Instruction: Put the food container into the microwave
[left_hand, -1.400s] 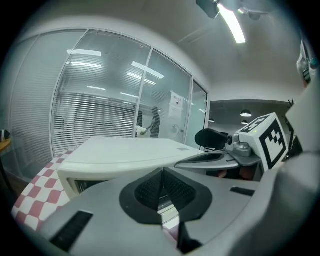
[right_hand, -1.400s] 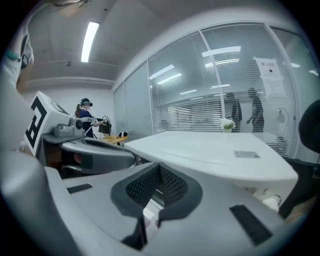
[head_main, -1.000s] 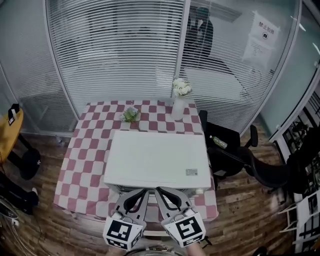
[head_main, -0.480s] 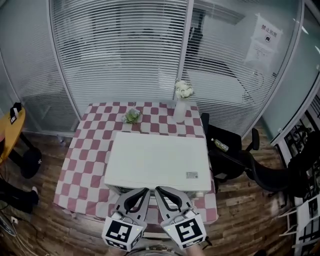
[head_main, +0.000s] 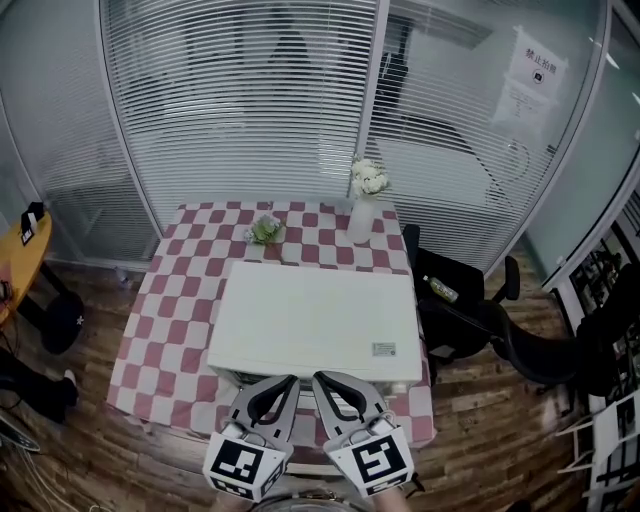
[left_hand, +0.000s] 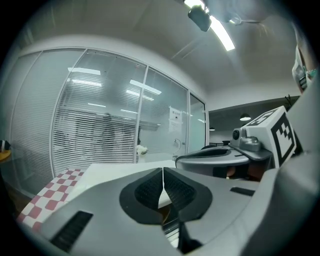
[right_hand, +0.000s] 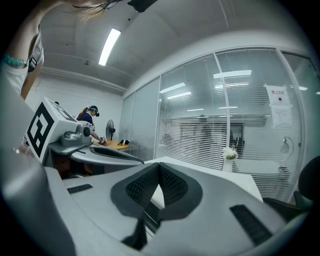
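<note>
A white microwave (head_main: 315, 320) stands on the table and shows only its flat top in the head view; its door side faces me and is hidden. No food container shows in any view. My left gripper (head_main: 289, 382) and right gripper (head_main: 319, 380) hover side by side just in front of the microwave's near edge. Both are shut with nothing between the jaws. In the left gripper view the left gripper (left_hand: 163, 171) has its pads pressed together, with the microwave top behind. The right gripper (right_hand: 159, 167) looks the same in its own view.
A red-and-white checkered cloth covers the table (head_main: 160, 330). A vase of white flowers (head_main: 362, 212) and a small green plant (head_main: 263, 231) stand behind the microwave. Black office chairs (head_main: 470, 315) sit to the right, and a glass wall with blinds (head_main: 240, 100) runs behind.
The head view has shifted slightly. Both grippers stay shut in nearly the same place before the microwave.
</note>
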